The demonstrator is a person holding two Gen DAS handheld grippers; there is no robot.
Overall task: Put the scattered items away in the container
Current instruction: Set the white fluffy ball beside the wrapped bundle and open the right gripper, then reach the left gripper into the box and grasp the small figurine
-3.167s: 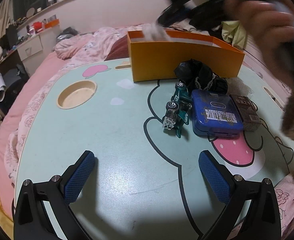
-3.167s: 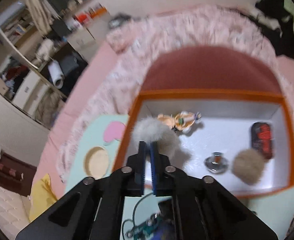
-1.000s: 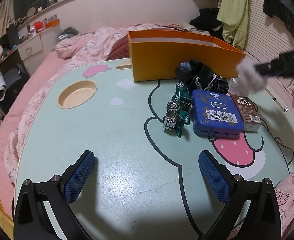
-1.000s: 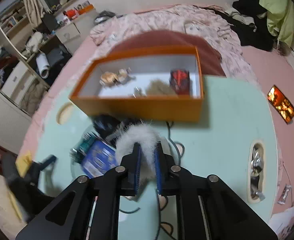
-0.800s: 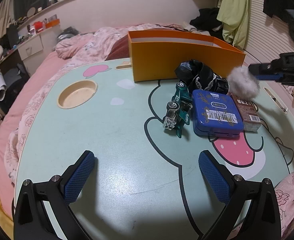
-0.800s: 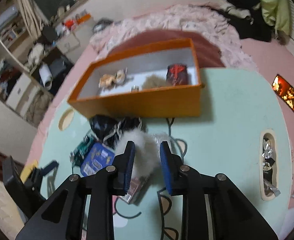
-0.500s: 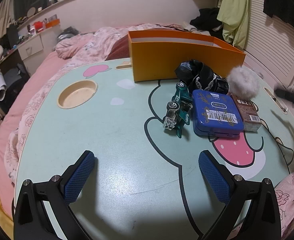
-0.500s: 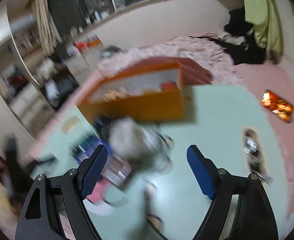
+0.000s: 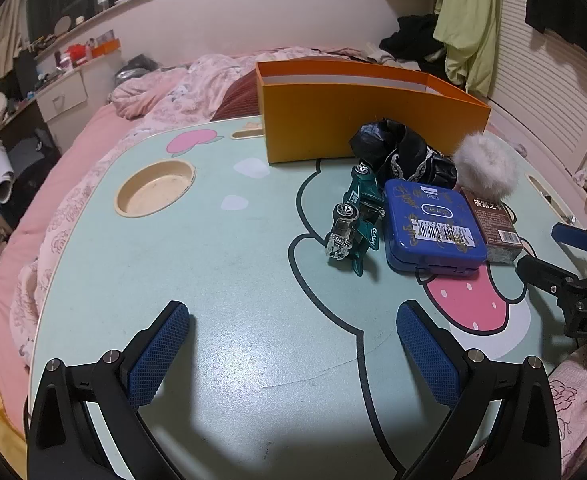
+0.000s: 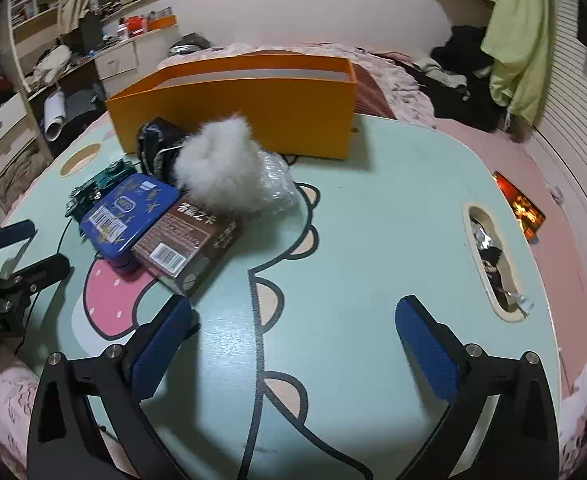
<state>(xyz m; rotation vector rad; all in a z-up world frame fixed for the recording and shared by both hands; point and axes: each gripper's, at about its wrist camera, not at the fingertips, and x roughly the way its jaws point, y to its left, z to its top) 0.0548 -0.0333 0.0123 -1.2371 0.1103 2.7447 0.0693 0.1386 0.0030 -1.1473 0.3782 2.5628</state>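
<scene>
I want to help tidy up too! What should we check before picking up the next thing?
1. Right gripper empty: ok, its fingers are opening with nothing between them.
2. Left gripper empty: ok, open over bare table.
3. Orange box within sight and open on top: ok.
4. Room inside the box: cannot tell, its inside is hidden from both views.
5. White fluffy ball free to grab: ok, it lies outside the box, resting on the brown box and a clear plastic bag.
6. Things left to tidy: not ok, the blue tin and green toy car are still out.
</scene>
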